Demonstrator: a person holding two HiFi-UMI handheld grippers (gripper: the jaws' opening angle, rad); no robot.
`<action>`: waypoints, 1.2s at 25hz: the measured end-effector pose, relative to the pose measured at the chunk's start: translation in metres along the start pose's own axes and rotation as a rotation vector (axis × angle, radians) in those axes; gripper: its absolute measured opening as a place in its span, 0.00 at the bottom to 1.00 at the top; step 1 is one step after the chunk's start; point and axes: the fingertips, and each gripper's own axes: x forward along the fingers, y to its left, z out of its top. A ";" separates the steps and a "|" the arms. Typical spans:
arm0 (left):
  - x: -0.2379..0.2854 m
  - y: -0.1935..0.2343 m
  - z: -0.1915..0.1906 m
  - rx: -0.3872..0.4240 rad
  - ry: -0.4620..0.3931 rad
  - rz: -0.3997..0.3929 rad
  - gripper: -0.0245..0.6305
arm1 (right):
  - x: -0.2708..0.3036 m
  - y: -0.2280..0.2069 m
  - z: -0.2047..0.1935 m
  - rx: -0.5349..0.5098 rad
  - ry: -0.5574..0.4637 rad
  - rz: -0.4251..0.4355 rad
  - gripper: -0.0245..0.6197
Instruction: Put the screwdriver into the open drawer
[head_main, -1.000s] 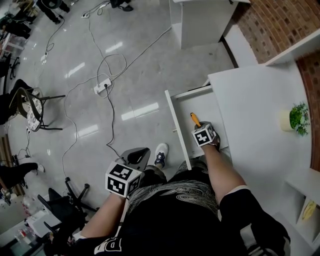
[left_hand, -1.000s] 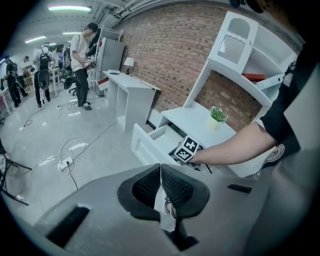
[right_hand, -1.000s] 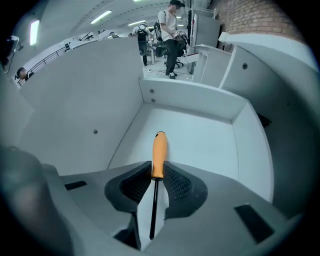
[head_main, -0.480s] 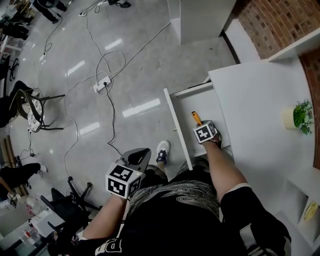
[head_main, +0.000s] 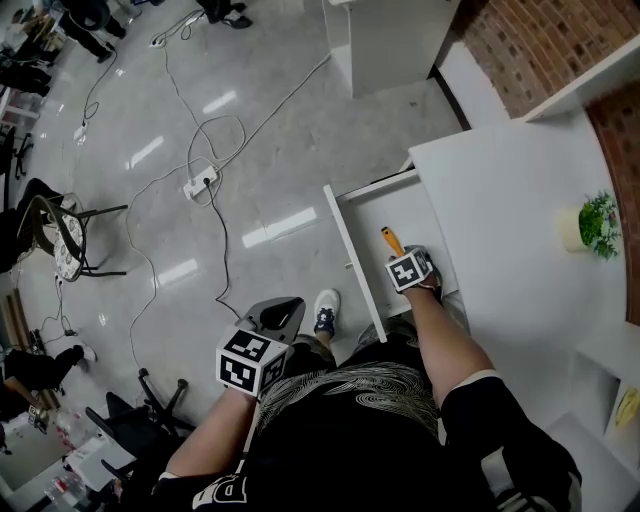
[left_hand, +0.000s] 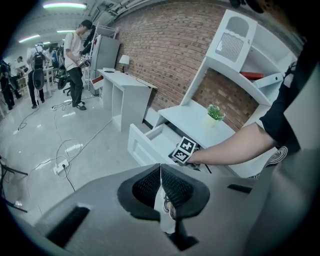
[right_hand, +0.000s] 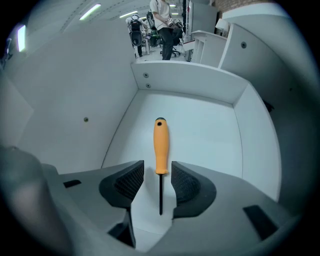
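An orange-handled screwdriver (right_hand: 160, 147) with a thin dark shaft lies flat on the floor of the open white drawer (right_hand: 200, 130), handle pointing away from me. My right gripper (right_hand: 157, 172) points steeply down over it. Its jaws are opening, and the pads stand apart on either side of the shaft without touching it. In the head view the orange handle (head_main: 390, 241) pokes out beyond the right gripper (head_main: 405, 262) inside the drawer (head_main: 390, 205). My left gripper (head_main: 278, 312) hangs by my left leg over the floor, jaws (left_hand: 160, 170) shut with nothing in them.
The drawer juts out from a white desk (head_main: 500, 200) bearing a small potted plant (head_main: 597, 225). A power strip (head_main: 200, 182) and cables lie on the grey floor to the left, with a chair (head_main: 60, 235) beyond. People (left_hand: 75, 60) stand far off.
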 end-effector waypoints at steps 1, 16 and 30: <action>0.000 -0.001 0.003 0.011 -0.005 -0.008 0.07 | -0.004 0.000 0.000 0.005 -0.006 -0.002 0.31; -0.014 -0.026 0.051 0.217 -0.078 -0.192 0.07 | -0.122 0.020 0.012 0.236 -0.260 -0.048 0.29; -0.061 -0.109 0.084 0.441 -0.164 -0.430 0.07 | -0.363 0.087 0.005 0.515 -0.827 -0.059 0.05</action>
